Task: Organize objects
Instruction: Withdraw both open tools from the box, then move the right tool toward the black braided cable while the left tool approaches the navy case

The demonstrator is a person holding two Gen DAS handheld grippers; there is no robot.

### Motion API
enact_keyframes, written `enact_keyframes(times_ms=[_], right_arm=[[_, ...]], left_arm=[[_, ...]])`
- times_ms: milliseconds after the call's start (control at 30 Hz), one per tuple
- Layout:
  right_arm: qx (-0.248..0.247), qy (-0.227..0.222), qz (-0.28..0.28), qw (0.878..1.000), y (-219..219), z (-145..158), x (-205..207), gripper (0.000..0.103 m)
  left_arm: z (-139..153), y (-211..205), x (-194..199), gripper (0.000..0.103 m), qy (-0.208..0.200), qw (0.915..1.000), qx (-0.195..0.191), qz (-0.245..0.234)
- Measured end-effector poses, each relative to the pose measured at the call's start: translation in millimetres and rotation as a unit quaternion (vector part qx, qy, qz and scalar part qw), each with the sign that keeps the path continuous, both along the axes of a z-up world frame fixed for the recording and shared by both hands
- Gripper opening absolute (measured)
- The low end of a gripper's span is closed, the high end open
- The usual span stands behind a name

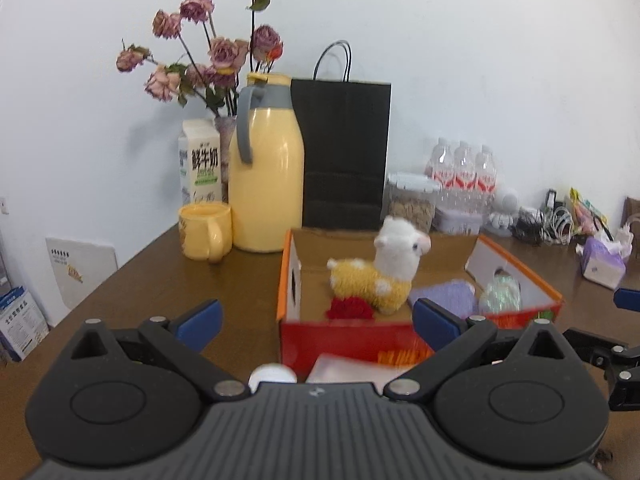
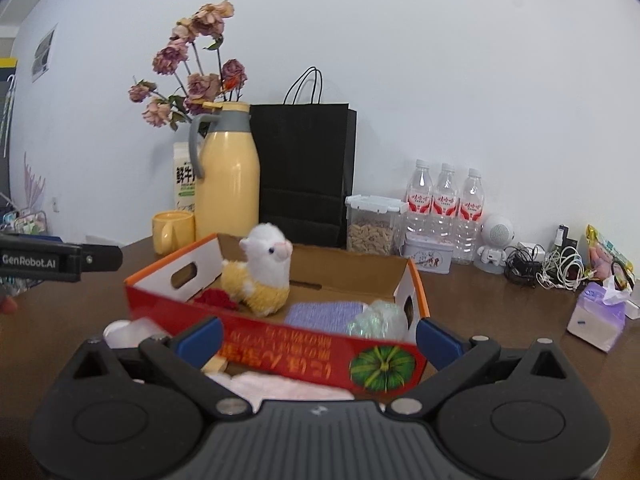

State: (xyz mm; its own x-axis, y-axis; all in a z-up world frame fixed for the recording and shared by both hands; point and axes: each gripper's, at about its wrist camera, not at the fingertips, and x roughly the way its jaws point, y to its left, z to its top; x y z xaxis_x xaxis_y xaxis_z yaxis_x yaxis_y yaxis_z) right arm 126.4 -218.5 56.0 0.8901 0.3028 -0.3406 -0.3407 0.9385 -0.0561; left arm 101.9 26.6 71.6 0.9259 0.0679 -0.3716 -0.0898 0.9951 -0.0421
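Left gripper: jaws spread wide, nothing between them, held low over the counter in front of the red cardboard box. Right gripper: also wide apart and empty, facing the long red wall of the same box; that wall carries a green pumpkin print.

Box contents, both views: plush alpaca, white head and yellow body, upright toward the box's left end; red fuzzy item touching its front; folded purple cloth to its right; iridescent crinkled bundle at the right end, beside the cut-out handle.

Outside the box, near side: white round object and a pale pink cloth, partly hidden by the gripper bodies; identity unclear.

Behind the box: yellow mug, yellow thermos jug, milk carton, dried roses, black paper bag, lidded clear container, three water bottles.
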Motion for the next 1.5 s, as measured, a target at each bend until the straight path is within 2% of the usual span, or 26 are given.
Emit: enact_keyframes(times_ms=[333, 633, 767, 1000, 1100, 1200, 1267, 1433, 1500], right_arm=[[-0.016, 0.035, 0.002, 0.999, -10, -23, -47, 0.103], [-0.031, 0.095, 0.007, 0.995, -12, -56, -72, 0.103], [-0.041, 0.114, 0.029, 0.992, -4, -66, -75, 0.103], [-0.098, 0.119, 0.078, 0.985, 13, -68, -66, 0.103], [-0.117, 0.134, 0.111, 0.978, 17, -71, -54, 0.103], [-0.094, 0.159, 0.134, 0.974, 12, -73, -42, 0.103], [-0.060, 0.180, 0.145, 0.971, 5, -78, -33, 0.103], [-0.042, 0.164, 0.130, 0.977, 0, -83, -36, 0.103], [-0.038, 0.156, 0.132, 0.978, 0, -83, -40, 0.092]], left_arm=[[-19, 9, -44, 0.103, 0.035, 0.9994, 0.001, 0.004], [-43, 18, -63, 0.103, 0.074, 0.9971, -0.008, 0.016], [-47, 21, -67, 0.103, 0.082, 0.9965, -0.010, 0.017], [-49, 22, -70, 0.103, 0.088, 0.9959, -0.008, 0.019], [-50, 23, -71, 0.103, 0.090, 0.9956, -0.011, 0.022], [-51, 24, -72, 0.103, 0.092, 0.9954, -0.014, 0.023], [-52, 25, -72, 0.103, 0.094, 0.9951, -0.015, 0.025], [-53, 24, -69, 0.103, 0.100, 0.9946, -0.015, 0.025], [-53, 22, -69, 0.103, 0.101, 0.9945, -0.013, 0.023]])
